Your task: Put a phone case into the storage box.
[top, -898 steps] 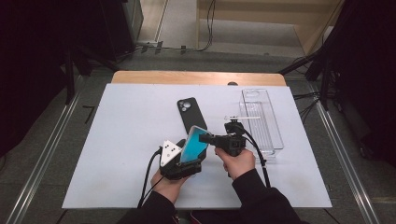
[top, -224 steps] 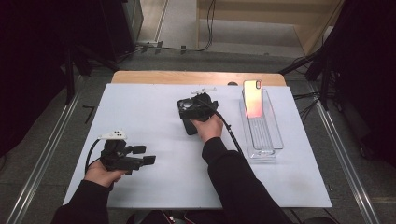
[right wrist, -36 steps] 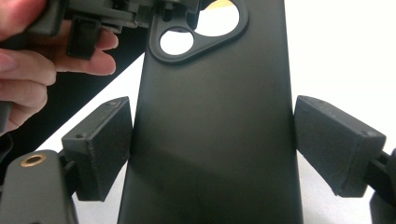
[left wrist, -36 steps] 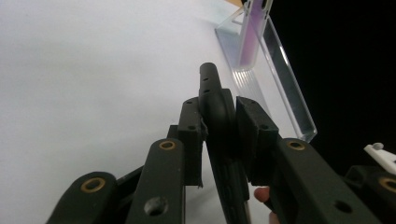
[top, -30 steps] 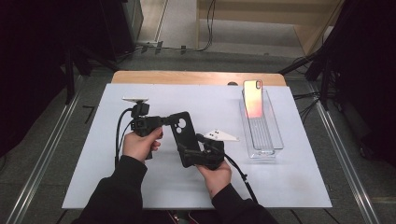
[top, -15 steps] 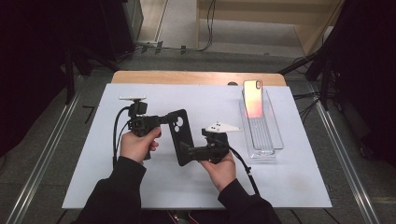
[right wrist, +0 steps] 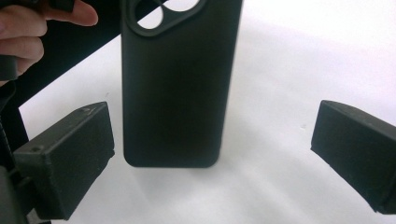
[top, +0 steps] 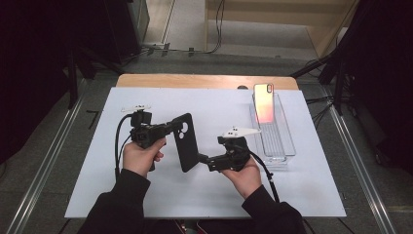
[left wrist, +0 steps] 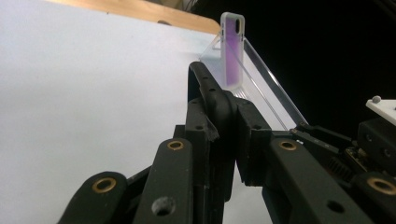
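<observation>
White mat (top: 146, 195) on table, dark surroundings. High view: left gripper (top: 168, 127) clamped on black phone case (top: 184, 142), held above mat; right gripper (top: 202, 158) just beside its lower end. Left gripper view: case (left wrist: 208, 98) pinched edge-on. Right gripper view: jaws just opened wide, case (right wrist: 180, 84) between, untouched.

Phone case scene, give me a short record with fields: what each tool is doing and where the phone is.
left tool: shut on the top edge of the black phone case, holding it above the white mat
right tool: jaws wide open, just opened, case's lower end between them, untouched
phone: leaning upright in the clear tray, far end
</observation>
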`<action>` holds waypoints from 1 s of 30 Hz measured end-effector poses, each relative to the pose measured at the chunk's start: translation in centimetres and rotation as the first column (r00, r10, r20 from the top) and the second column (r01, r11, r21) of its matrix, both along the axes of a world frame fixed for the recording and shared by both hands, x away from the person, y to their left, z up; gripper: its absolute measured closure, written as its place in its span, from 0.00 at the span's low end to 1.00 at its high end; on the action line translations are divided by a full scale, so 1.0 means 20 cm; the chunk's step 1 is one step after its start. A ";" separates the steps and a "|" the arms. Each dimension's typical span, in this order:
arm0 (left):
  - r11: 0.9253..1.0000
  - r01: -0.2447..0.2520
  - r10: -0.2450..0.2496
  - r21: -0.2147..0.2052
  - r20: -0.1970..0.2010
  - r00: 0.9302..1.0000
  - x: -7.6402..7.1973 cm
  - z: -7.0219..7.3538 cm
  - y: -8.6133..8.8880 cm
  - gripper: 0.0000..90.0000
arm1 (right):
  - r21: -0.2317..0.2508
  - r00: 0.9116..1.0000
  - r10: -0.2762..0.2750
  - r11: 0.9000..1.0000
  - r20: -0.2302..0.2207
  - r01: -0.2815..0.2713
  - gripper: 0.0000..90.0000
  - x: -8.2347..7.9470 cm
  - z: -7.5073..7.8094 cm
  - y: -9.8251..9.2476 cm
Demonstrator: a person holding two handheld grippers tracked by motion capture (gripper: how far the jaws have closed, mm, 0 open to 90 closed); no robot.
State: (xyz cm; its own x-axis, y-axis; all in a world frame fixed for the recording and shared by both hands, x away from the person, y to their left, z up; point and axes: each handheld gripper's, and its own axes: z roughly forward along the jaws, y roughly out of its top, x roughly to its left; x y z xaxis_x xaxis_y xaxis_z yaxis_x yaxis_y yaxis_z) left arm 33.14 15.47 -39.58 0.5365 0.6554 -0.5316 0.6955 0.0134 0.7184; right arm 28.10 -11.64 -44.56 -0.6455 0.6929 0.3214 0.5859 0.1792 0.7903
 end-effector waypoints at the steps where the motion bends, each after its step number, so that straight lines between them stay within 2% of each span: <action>1: 1.000 -0.001 0.001 0.002 0.008 1.000 0.00 0.00 0.00 0.87 | 0.002 1.000 0.000 1.000 0.005 0.000 0.00 0.00 0.00 -0.01; 2: 1.000 0.004 -0.004 -0.004 0.031 1.000 -0.01 -0.01 0.00 0.87 | 0.004 1.000 0.002 1.000 0.008 -0.002 0.00 0.00 0.00 -0.02; 4: 1.000 -0.001 0.002 -0.004 0.045 0.999 -0.02 -0.01 0.00 0.87 | -0.001 1.000 0.001 1.000 0.012 -0.001 0.00 0.00 0.00 -0.03; 8: 1.000 0.008 -0.007 -0.014 0.099 0.995 -0.04 -0.01 -0.01 0.87 | -0.008 1.000 0.007 1.000 -0.009 -0.007 0.00 0.00 -0.01 -0.05; 11: 1.000 0.024 -0.021 -0.014 0.159 0.987 -0.06 0.00 -0.02 0.87 | -0.008 1.000 0.010 1.000 -0.018 -0.010 0.00 0.00 -0.02 -0.05; 13: 0.999 0.032 -0.030 -0.008 0.200 0.979 -0.08 0.00 -0.03 0.87 | -0.013 1.000 0.016 1.000 -0.017 -0.016 0.00 0.00 -0.02 -0.05; 18: 0.999 0.051 -0.049 0.002 0.268 0.962 -0.10 0.01 -0.04 0.87 | -0.018 0.999 0.036 0.999 -0.025 -0.036 0.00 0.00 -0.03 -0.04; 21: 0.999 0.047 -0.045 0.000 0.273 0.961 -0.11 0.00 -0.05 0.87 | -0.021 0.999 0.042 0.999 -0.027 -0.043 0.00 0.01 -0.03 -0.03; 26: 0.999 0.050 -0.053 0.017 0.287 0.956 -0.13 -0.01 -0.07 0.87 | -0.024 0.999 0.054 0.998 -0.002 -0.054 0.00 0.00 -0.01 -0.02; 30: 0.998 0.065 -0.068 0.019 0.285 0.956 -0.14 -0.01 -0.10 0.87 | -0.017 0.998 0.057 0.998 0.016 -0.057 0.00 0.00 0.01 -0.02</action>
State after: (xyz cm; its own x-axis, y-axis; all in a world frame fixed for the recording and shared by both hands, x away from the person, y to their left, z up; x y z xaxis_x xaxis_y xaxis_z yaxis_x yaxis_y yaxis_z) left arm 30.26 13.56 -39.79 0.7078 0.6170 -0.3439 0.4604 -0.0337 0.8871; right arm 28.05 -12.02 -44.31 -0.6893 0.6599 0.2991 0.5611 0.2251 0.7965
